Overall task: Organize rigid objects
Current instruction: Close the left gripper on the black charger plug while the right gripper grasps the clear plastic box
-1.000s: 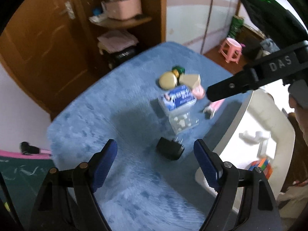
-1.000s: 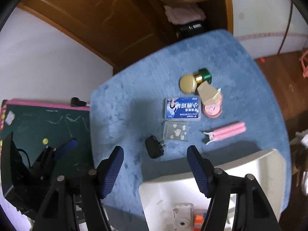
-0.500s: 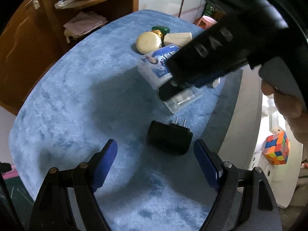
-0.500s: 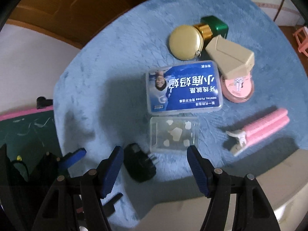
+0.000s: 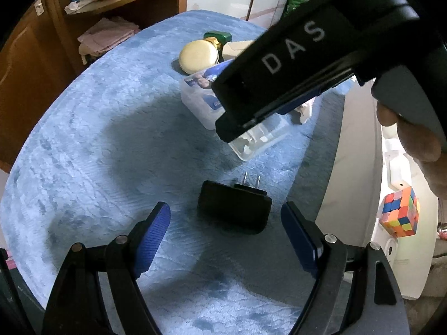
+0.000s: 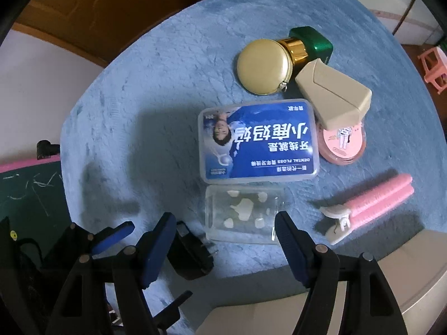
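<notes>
My left gripper (image 5: 225,237) has dropped low over the blue cloth (image 5: 92,145) in the last second, jaws spread wide and holding nothing, so the black plug adapter (image 5: 234,210) now lies just ahead of and between its 2 tips. My right gripper (image 6: 225,244), also wide open and empty, has come down until the clear plastic case (image 6: 242,213) sits between its tips. Beyond lie the blue dental floss box (image 6: 258,143), the round gold compact (image 6: 264,67) and the rest, untouched, so I judge 2 pickups are lined up.
</notes>
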A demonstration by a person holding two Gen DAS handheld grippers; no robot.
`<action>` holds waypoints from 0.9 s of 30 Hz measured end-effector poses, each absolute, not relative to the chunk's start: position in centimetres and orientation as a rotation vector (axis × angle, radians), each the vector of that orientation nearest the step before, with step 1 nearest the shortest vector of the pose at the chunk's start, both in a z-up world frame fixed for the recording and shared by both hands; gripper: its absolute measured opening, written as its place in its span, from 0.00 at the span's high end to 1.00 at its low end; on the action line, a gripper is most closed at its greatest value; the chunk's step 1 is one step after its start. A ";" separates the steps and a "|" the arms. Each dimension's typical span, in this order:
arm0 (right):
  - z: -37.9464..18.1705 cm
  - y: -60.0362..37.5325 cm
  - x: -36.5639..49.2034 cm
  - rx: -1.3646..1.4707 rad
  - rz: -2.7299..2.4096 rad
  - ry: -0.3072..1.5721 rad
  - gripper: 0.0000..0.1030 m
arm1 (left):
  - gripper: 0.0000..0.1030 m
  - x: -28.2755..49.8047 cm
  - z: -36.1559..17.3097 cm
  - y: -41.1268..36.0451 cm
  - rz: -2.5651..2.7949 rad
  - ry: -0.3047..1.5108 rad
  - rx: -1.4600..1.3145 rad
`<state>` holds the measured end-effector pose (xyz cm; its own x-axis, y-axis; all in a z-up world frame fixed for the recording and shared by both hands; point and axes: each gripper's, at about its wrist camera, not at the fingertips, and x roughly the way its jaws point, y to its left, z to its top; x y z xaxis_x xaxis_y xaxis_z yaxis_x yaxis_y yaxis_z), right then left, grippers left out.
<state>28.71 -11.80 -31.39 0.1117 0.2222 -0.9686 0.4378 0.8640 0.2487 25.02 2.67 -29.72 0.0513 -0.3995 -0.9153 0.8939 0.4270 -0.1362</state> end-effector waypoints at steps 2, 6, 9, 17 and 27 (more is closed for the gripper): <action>-31.6 -11.8 28.9 0.550 -0.191 1.472 0.28 | 0.19 25.2 -29.9 2.5 -1.068 1.129 0.555; -32.0 -11.8 29.1 0.528 -0.213 1.487 0.24 | 0.19 25.4 -30.1 2.3 -1.074 1.135 0.556; -32.2 -11.8 29.2 0.499 -0.227 1.507 0.24 | 0.19 25.8 -30.3 1.8 -1.082 1.143 0.557; -34.7 -13.4 28.5 0.611 -0.221 1.572 0.24 | 0.19 26.1 -31.7 -0.1 -1.110 1.152 0.584; -35.2 -13.5 28.1 0.635 -0.191 1.552 0.36 | 0.35 26.6 -32.5 -1.1 -1.151 1.153 0.598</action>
